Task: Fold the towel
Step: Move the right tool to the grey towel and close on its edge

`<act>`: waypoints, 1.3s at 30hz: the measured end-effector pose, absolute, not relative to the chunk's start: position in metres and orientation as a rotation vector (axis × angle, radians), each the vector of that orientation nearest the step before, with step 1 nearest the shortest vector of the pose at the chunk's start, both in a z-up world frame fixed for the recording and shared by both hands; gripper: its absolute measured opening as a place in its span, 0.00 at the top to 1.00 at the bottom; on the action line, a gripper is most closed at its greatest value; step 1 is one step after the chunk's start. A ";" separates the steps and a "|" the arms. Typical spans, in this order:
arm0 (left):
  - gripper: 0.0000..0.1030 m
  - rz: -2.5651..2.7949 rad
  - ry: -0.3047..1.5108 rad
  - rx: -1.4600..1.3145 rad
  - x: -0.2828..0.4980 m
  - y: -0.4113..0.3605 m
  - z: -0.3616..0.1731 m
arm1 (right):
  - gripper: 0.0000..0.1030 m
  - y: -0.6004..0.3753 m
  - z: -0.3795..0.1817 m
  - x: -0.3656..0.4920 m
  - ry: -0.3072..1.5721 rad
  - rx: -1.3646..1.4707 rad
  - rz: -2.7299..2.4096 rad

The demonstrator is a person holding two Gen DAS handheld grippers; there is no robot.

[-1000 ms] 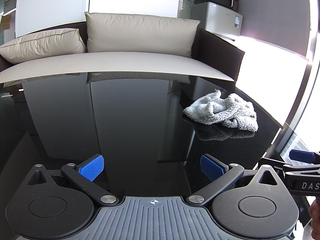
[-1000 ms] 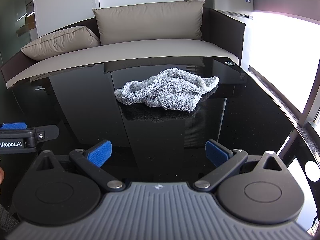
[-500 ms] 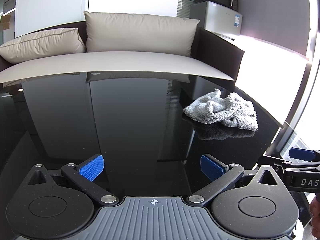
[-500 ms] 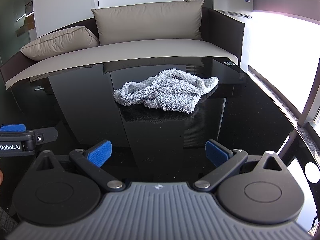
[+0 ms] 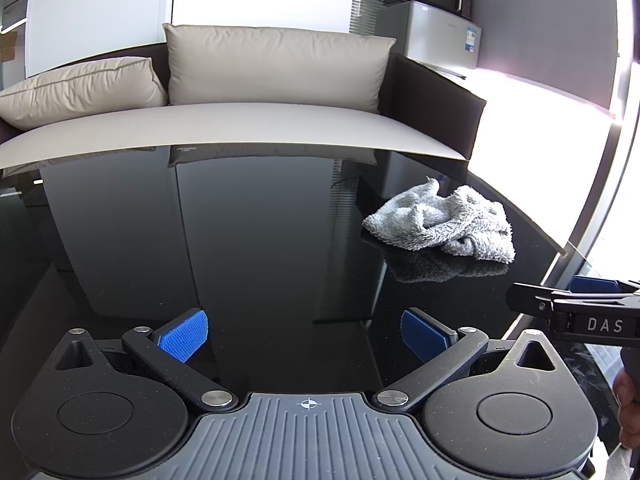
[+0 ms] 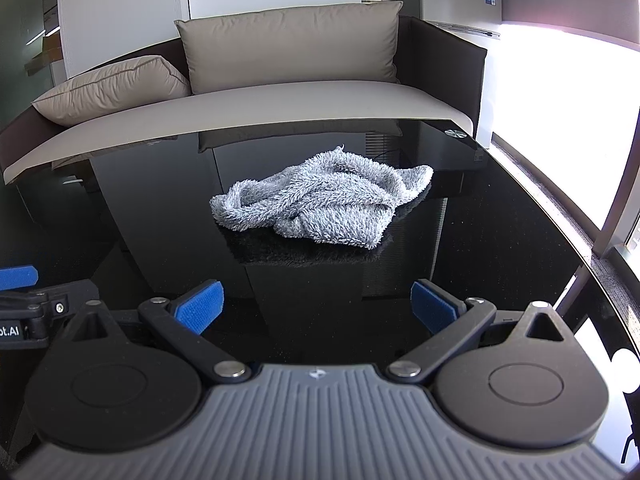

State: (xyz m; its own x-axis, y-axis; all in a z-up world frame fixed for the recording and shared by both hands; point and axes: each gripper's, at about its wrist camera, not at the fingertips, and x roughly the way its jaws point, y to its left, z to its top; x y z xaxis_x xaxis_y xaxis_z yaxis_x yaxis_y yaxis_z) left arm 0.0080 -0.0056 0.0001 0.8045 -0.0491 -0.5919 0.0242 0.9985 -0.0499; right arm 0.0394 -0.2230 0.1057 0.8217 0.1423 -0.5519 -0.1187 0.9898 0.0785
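Note:
A crumpled grey fluffy towel [image 6: 324,204] lies on the glossy black table [image 6: 500,240], ahead of my right gripper [image 6: 318,308]. That gripper is open and empty, with its blue pads well short of the towel. In the left wrist view the towel [image 5: 444,220] lies far to the right, near the table's right edge. My left gripper [image 5: 306,336] is open and empty over bare table [image 5: 240,240]. The right gripper's side [image 5: 576,312] shows at the right edge of the left wrist view. The left gripper's side [image 6: 24,308] shows at the left edge of the right wrist view.
A beige sofa [image 6: 280,96] with cushions stands just beyond the table's far edge. A small fridge with a microwave [image 5: 432,12] stands at the back right. The table's right edge [image 6: 560,232] runs along a bright window.
The towel sits slightly lower and more to the left in the right wrist view, as the right gripper has crept closer. The left gripper has barely moved. Both stay open.

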 end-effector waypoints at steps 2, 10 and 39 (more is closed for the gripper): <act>0.01 -0.043 0.633 -0.040 0.009 -0.006 0.001 | 0.01 -0.225 0.106 0.047 0.593 0.052 0.133; 0.01 -0.064 0.635 -0.036 0.015 -0.008 0.002 | 0.01 -0.233 0.110 0.077 0.595 0.109 0.121; 0.01 -0.070 0.646 -0.021 0.032 -0.014 -0.004 | 0.77 -0.225 0.091 0.151 0.665 0.046 0.215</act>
State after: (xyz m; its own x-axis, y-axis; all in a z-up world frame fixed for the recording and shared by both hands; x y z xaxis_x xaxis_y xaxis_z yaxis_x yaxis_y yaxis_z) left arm 0.0322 -0.0140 -0.0037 0.7961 -0.0721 -0.6009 0.0591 0.9974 -0.0413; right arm 0.1510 -0.2253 0.0908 0.7658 0.2129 -0.6068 -0.1833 0.9767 0.1113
